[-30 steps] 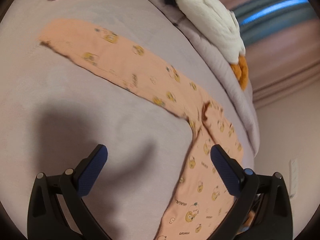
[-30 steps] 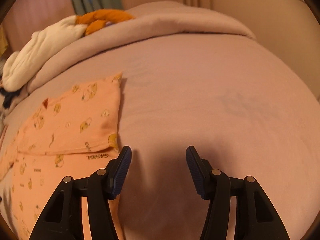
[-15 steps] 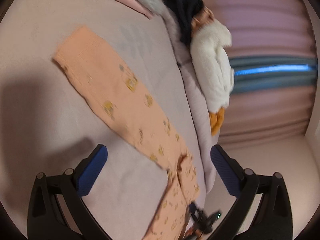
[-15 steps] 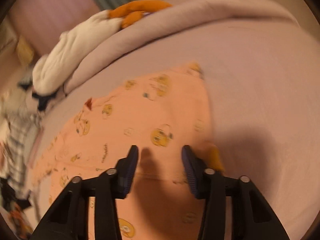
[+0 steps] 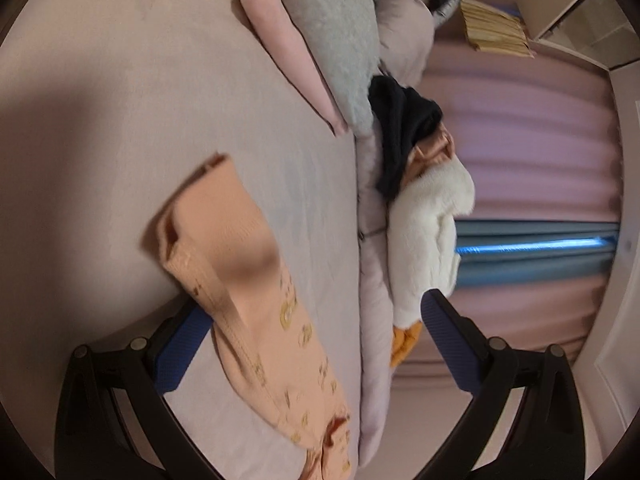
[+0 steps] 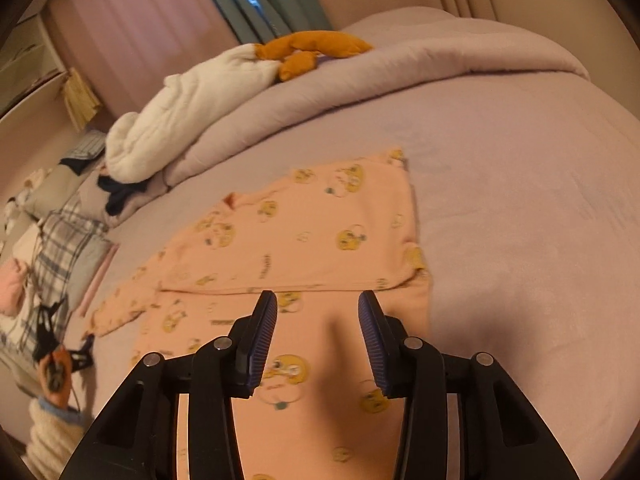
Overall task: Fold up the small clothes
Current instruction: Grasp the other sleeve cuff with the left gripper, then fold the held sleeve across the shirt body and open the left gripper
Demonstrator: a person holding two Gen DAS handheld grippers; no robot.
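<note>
A peach top printed with yellow chicks lies on the lilac bed, its body folded across and one sleeve reaching left. My right gripper hovers low over the fold's near edge. Its jaws stand partway apart and are opening, and nothing is caught between them. In the left wrist view the long peach sleeve runs from its cuff down between the wide-open fingers of my left gripper. The cloth drapes over the tip of the left fingertip, and the right one stands off the bed's edge.
A white plush duck with orange feet lies on the rolled duvet at the far edge. Folded pink and grey clothes and a dark garment sit near the pillows. A fluffy sleeve shows at lower left.
My left gripper rolled and closed in on the sleeve's cuff end. My right gripper swung from bare bed to over the folded top, its jaws narrower than a second ago.
</note>
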